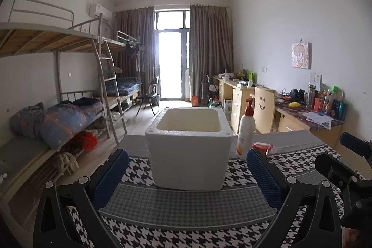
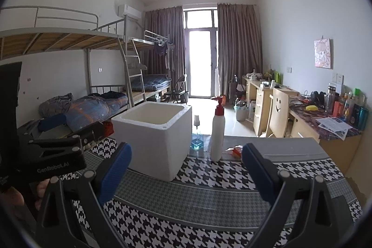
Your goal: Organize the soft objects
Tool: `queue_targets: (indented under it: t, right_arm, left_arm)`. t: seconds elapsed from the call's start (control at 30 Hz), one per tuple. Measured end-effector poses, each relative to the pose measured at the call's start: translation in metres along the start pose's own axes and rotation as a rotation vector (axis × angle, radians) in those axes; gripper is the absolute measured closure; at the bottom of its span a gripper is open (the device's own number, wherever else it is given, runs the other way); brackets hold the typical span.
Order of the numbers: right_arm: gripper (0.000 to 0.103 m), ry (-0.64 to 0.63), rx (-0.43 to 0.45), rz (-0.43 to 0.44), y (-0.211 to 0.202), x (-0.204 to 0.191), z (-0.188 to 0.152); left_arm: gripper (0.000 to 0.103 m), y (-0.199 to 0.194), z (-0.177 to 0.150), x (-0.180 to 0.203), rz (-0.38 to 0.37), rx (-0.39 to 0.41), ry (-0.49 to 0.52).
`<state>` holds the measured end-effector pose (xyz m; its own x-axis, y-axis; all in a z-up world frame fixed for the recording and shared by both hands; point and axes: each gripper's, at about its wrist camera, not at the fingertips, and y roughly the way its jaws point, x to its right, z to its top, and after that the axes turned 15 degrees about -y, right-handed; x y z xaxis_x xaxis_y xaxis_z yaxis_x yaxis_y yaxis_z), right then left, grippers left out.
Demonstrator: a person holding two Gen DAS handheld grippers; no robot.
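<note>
— Where was the soft item found?
— A small red packet was noted far right on the houndstooth cloth, right of the pump bottle and foam box; its long axis could not be told.
— And the grippers?
— The right gripper was judged nearer; it and the left gripper were spread wide, nothing held. A dormitory room was recorded beyond.

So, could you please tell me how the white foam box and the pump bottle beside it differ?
The foam box is wide, squat and open-topped; the pump bottle is tall, slim and closed by a red pump. The box is plain white; the bottle carries an orange label in the left wrist view. Both stand upright on the houndstooth cloth.
</note>
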<state>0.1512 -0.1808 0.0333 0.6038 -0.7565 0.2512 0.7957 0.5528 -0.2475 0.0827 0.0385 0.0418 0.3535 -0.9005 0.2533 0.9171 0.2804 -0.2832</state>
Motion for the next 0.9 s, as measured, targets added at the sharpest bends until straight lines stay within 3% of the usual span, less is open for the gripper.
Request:
queue_targets:
  t: [0.27,0.9]
  right_arm:
    - [0.006,-0.006,0.032,-0.015,-0.015,-0.013,-0.009]
    - [0.006,0.015,0.041,-0.066,-0.040,-0.024,-0.027]
  left_arm:
    - [0.001,-0.019,-0.011,-0.006,-0.053,0.017,-0.001]
    - [0.001,-0.051,-0.033,-0.025,-0.037,0.066,-0.007]
